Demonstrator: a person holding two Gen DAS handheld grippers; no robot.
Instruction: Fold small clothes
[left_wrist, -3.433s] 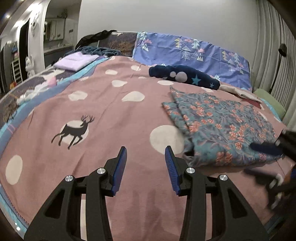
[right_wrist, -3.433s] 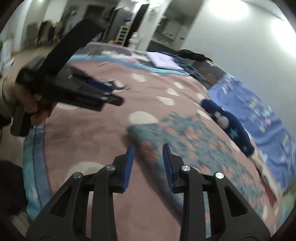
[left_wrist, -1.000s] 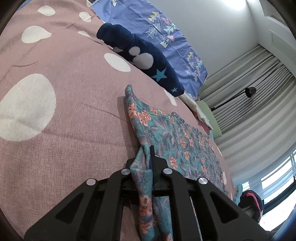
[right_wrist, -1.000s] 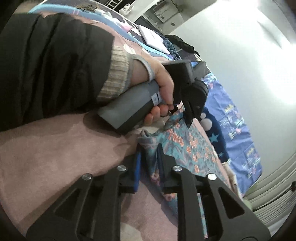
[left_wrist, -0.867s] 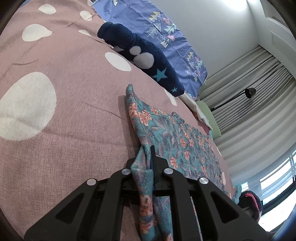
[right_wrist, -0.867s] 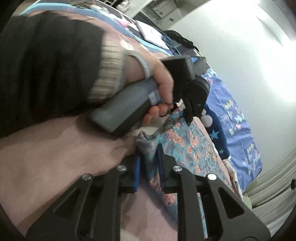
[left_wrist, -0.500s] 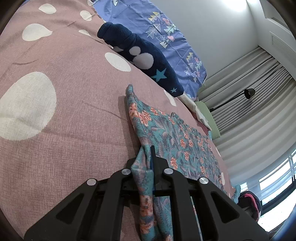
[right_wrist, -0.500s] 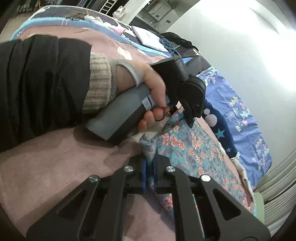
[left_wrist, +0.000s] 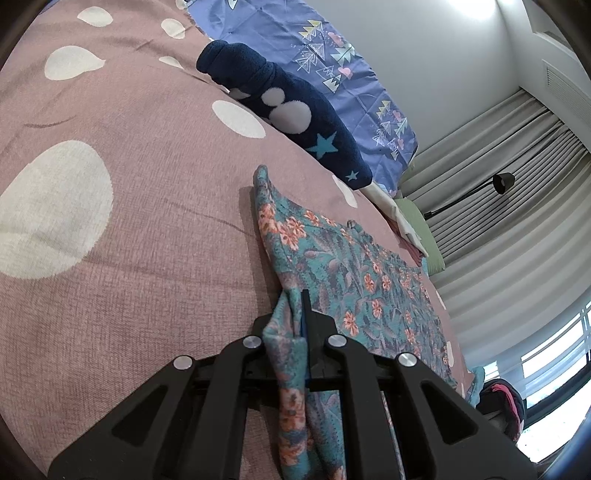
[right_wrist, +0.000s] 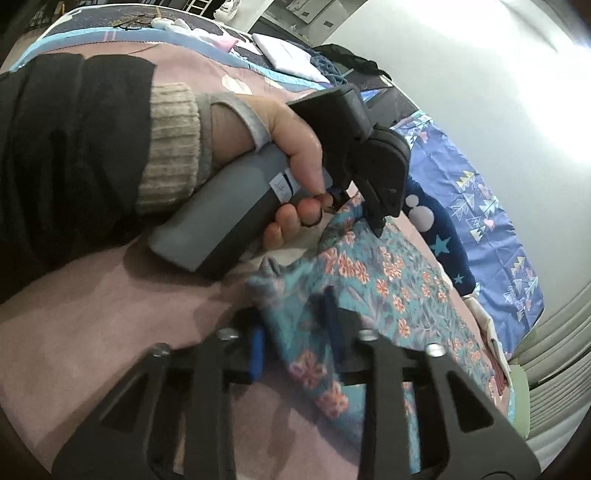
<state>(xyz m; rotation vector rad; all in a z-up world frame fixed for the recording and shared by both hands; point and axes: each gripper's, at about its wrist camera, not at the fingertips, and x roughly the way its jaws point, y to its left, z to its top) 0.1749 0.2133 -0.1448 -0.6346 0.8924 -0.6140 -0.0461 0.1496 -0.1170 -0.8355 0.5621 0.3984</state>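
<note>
In the left wrist view, the left gripper (left_wrist: 295, 314) at bottom centre is clenched on a bunched edge of the floral cloth (left_wrist: 354, 280), which spreads toward the right over the pink spotted blanket (left_wrist: 129, 221). A dark blue fleece (left_wrist: 288, 110) lies above it. In the right wrist view, the right gripper (right_wrist: 295, 332) at lower centre is released, its blue fingers (right_wrist: 332, 317) spread either side of the cloth's corner (right_wrist: 369, 291). The left hand (right_wrist: 295, 147) grips its handle in mid frame.

Black claw (left_wrist: 295, 332) arms, silver screws, blue pads; black sleeve (right_wrist: 74, 147).
</note>
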